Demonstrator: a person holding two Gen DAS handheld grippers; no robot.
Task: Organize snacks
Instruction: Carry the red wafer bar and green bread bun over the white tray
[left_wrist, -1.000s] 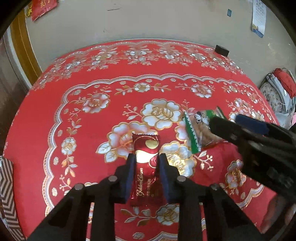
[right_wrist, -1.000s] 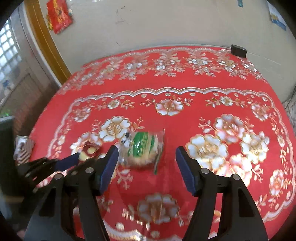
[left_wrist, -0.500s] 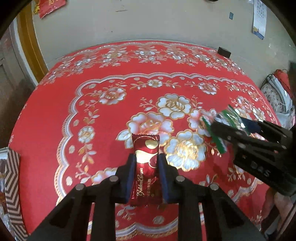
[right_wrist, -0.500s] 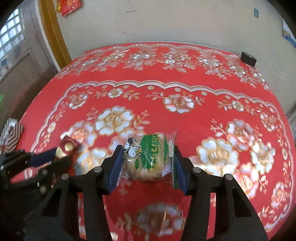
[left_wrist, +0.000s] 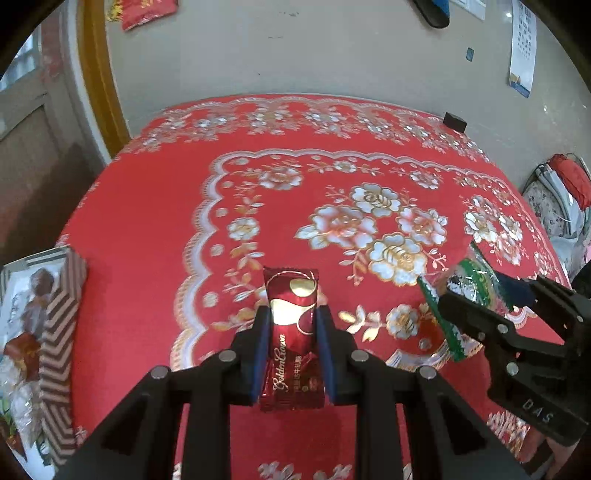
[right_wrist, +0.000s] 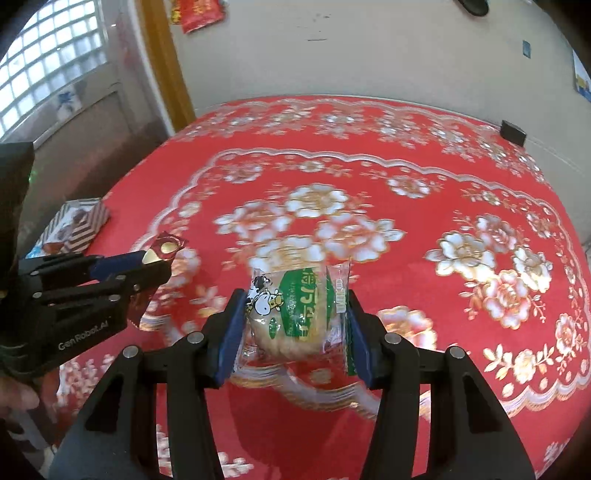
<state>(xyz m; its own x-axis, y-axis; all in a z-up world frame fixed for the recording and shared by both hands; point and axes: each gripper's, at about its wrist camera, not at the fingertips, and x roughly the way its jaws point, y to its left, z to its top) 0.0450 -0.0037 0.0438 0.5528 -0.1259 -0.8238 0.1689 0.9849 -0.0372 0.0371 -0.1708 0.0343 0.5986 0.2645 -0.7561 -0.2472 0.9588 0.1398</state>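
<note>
red floral tablecloth (left_wrist: 155, 229) (beige wall (left_wrist: 295, 48))

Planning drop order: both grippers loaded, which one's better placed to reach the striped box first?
Left. The left hand-held gripper, shut on the Golden Crown bar, is nearer the striped box at the table's left edge.

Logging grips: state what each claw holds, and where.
Left claw: red snack bar, pinched across its long sides. Right claw: green-labelled pastry pack, at its two sides.

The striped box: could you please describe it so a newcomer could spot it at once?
Find the red flowered tablecloth, then follow it to its left edge. There stands the striped box, an open carton with brown-and-white chevron walls holding wrapped snacks; nothing else nearby is striped.
</note>
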